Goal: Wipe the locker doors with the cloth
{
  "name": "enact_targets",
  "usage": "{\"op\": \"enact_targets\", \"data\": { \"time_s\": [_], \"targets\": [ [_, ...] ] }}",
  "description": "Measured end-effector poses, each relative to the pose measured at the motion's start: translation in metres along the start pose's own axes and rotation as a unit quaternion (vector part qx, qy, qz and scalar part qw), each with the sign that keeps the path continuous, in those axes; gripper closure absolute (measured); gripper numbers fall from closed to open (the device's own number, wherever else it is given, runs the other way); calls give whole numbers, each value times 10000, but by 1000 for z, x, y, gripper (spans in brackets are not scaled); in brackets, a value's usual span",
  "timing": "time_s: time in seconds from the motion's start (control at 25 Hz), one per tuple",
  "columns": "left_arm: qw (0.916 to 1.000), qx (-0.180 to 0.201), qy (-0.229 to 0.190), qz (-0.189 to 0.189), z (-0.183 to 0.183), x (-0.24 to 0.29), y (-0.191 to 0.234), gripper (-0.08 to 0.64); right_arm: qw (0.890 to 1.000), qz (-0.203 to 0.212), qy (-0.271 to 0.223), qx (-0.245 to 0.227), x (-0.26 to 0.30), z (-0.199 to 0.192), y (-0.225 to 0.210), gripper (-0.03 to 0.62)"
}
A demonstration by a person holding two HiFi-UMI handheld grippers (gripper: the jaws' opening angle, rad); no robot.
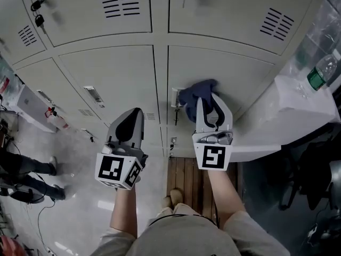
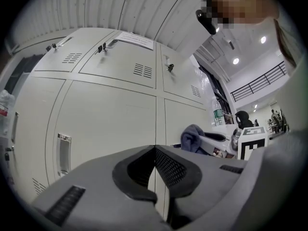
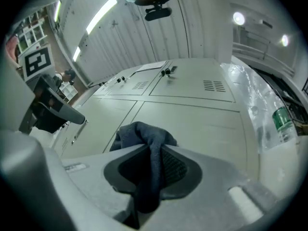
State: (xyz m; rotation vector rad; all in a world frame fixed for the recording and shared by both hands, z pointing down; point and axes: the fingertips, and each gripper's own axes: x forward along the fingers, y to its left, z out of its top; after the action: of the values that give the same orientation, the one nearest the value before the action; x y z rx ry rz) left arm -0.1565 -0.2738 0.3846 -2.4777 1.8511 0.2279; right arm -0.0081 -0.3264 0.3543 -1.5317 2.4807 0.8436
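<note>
**A:** Right gripper view first: the right gripper [image 3: 153,148] has its jaws clamped on a fold of the dark blue cloth [image 3: 143,131]. A bunch of it bulges out ahead of the tips and a tail hangs back between the pads.

**B:** And where does the cloth sit against the lockers?

**A:** In the head view it's bunched up at the left edge of a locker door [image 1: 224,71], just beside the door handle [image 1: 175,106]. Whether it actually presses on the metal, I can't tell.

**B:** How would you expect it to handle?

**A:** Light, soft and floppy, I'd say. It will drape and fold instead of holding a flat face. Pinched by one fold as it is, only the front wad can reach the door. Taking hold deeper into the bunch, with more fabric ahead of the tips, should give a fuller wiping pad and keep the hard jaws off the paint.

**B:** The other one?

**A:** The left gripper [image 1: 133,115] hangs off to the left, away from the cloth, with its jaws closed together and nothing between them.
</note>
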Motion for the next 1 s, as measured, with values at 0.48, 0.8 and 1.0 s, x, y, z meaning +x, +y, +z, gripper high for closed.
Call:
{"op": "enact_targets", "data": {
  "time_s": [0.48,0.8,1.0],
  "targets": [
    [9996,-19,250,118,-19,-3,4,561,9949,341,488,-813,8,-40,32,529],
    [9997,-111,211,3,-29,10,-4,561,9930,-16,863,-805,-16,-60,-15,522],
    [9994,-197,223,-172,-33,21,-17,561,9887,-426,1193,-805,-35,-76,-55,520]
  ]
}}
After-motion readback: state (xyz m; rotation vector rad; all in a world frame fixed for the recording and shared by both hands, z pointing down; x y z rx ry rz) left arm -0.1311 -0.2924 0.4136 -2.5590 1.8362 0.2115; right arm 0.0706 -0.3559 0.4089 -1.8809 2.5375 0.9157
